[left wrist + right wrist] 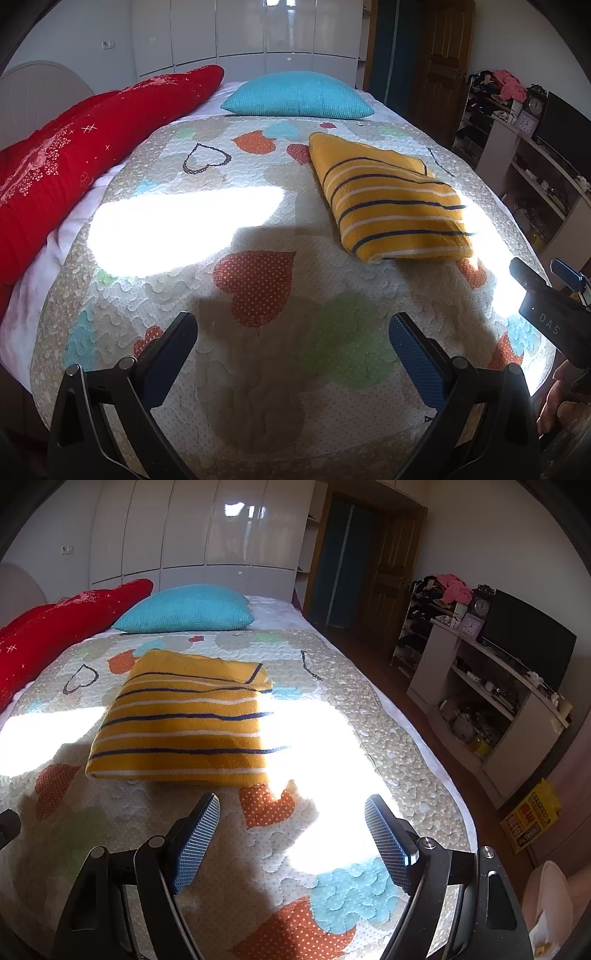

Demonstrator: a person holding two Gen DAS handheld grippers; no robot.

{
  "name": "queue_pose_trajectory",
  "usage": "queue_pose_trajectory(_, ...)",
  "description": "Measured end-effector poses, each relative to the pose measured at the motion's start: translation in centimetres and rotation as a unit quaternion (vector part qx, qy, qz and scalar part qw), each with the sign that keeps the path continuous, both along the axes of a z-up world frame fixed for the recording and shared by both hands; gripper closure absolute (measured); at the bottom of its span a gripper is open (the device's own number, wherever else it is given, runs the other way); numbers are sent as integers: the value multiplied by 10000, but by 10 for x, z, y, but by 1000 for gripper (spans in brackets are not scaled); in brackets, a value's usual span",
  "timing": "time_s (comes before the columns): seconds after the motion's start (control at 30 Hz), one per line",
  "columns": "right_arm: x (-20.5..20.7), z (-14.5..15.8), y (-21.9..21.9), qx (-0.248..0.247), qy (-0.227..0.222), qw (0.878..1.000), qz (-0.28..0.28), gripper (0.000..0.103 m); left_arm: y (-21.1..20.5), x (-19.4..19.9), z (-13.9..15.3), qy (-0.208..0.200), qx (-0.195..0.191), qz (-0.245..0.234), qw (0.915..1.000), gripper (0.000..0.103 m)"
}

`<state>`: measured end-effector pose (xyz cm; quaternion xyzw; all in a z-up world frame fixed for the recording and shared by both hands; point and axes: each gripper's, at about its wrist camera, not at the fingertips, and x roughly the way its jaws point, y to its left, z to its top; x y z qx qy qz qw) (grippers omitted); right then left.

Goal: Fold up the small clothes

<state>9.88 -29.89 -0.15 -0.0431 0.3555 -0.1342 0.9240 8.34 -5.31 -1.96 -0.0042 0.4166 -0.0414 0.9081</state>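
A yellow garment (391, 203) with white and dark blue stripes lies folded into a flat rectangle on the heart-patterned quilt (258, 280). It also shows in the right wrist view (184, 720), just ahead of my right gripper (291, 808). My right gripper is open and empty, a short way in front of the garment's near edge. My left gripper (293, 328) is open and empty over bare quilt, with the garment ahead and to its right. The right gripper's body (546, 310) shows at the right edge of the left wrist view.
A red cushion (74, 158) lies along the bed's left side and a turquoise pillow (299, 96) at the far end. A shelf unit (491, 698) with a dark screen stands to the right of the bed. A wooden door (388, 579) and white wardrobes (192, 528) are beyond.
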Motion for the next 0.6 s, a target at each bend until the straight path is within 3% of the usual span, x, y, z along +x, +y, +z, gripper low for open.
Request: queue_pose_trajectory(0.6,7,-10,4,-66,166,9998,-4,18,7,5,-9,146,-98,54,9998,0)
